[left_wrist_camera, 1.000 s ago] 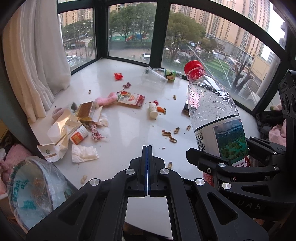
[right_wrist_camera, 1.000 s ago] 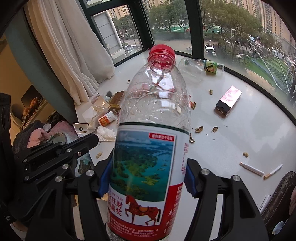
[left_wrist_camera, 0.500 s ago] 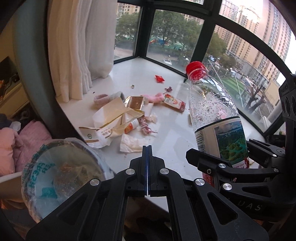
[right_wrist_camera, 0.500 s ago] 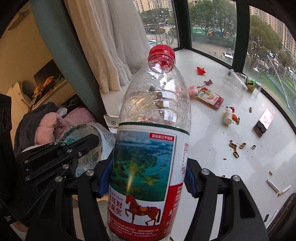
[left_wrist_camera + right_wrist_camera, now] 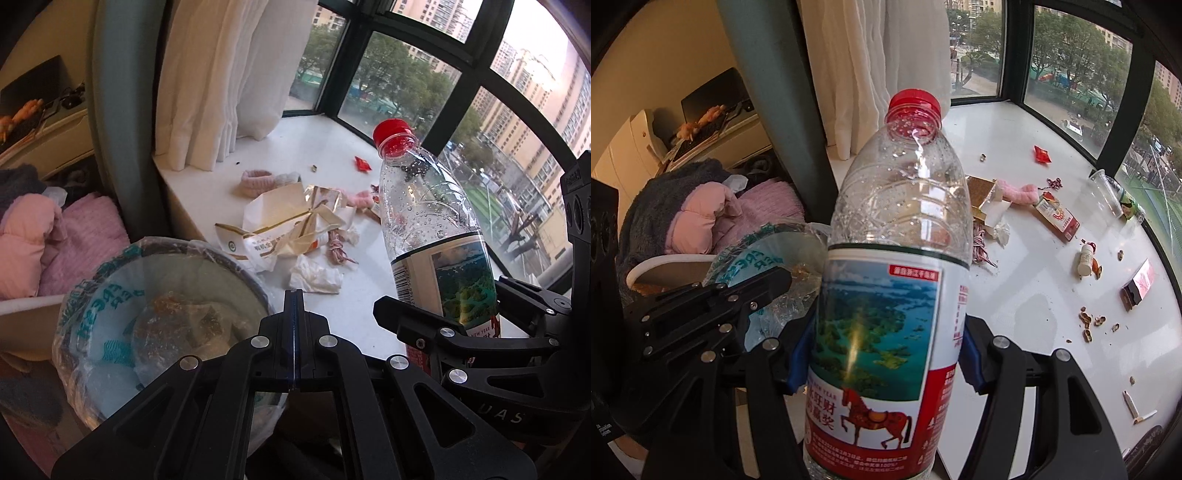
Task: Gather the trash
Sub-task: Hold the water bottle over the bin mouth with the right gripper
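Plastic water bottle (image 5: 894,280), empty and capped, stands upright pinched in the right gripper (image 5: 882,358) beside the lined trash bin (image 5: 155,317). Left gripper (image 5: 294,325) is pressed together, empty. Carry the bottle squarely over the bin's mouth before letting go.

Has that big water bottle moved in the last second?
Yes. The bottle, gripped in the right gripper, swung from mid-sill toward the curtain and bin.
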{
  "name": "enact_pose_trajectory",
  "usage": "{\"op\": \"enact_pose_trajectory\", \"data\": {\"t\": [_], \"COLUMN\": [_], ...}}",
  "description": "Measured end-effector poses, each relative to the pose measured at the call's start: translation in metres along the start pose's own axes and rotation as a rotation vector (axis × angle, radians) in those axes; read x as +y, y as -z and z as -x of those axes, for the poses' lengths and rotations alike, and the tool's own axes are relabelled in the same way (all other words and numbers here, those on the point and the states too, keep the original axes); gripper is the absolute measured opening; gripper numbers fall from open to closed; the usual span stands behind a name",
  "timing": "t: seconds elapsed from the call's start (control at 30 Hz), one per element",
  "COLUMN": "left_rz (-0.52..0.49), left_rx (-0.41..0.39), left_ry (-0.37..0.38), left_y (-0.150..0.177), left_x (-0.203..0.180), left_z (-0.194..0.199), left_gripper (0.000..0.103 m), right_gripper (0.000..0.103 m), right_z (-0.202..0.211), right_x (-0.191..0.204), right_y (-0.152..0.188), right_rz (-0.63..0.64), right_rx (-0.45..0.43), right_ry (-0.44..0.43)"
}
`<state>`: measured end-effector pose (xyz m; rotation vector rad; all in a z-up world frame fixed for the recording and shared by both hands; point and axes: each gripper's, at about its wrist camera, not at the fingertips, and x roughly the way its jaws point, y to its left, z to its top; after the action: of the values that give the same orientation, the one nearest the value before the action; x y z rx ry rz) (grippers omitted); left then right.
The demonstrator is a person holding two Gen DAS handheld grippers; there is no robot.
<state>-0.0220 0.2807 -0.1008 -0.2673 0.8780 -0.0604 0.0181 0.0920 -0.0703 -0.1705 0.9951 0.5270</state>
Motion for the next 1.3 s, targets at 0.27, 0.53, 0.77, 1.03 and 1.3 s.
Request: {"op": "enact_pose_trajectory", "data": {"t": [0.27,0.53,0.77,1.03,1.3], "left_rz": [0.079,0.116,0.13,0.112,0.088], "left_rx": [0.006,0.011,0.048,0.054,0.061], "left_ry": [-0.054,-0.1,-0.135,-0.171,-0.205], "left_y": [0.006,0.007,0.008,0.006,0.007], "left_x": [0.038,0.068,0.09,0.103,0.112], "left_z": [0.011,0.018,0.011,0.013,0.015], "left_gripper": [0.0,0.0,0.0,0.0,0.0], "right_gripper": [0.061,0.061,0.061,0.061,0.061], "right_z": [-0.017,-0.034,-0.045,-0.055,-0.059], "right_x": [0.035,0.065,0.083,0.097,0.107], "right_y": [-0.009,-0.016,-0.021,-0.025,-0.024], "right_rz": [0.07,0.111,0.133,0.146,0.155], "right_rx": [0.031,0.055,0.066,0.079,0.086], "right_ry": [-0.041,-0.088,-0.102,-0.105,-0.099]}}
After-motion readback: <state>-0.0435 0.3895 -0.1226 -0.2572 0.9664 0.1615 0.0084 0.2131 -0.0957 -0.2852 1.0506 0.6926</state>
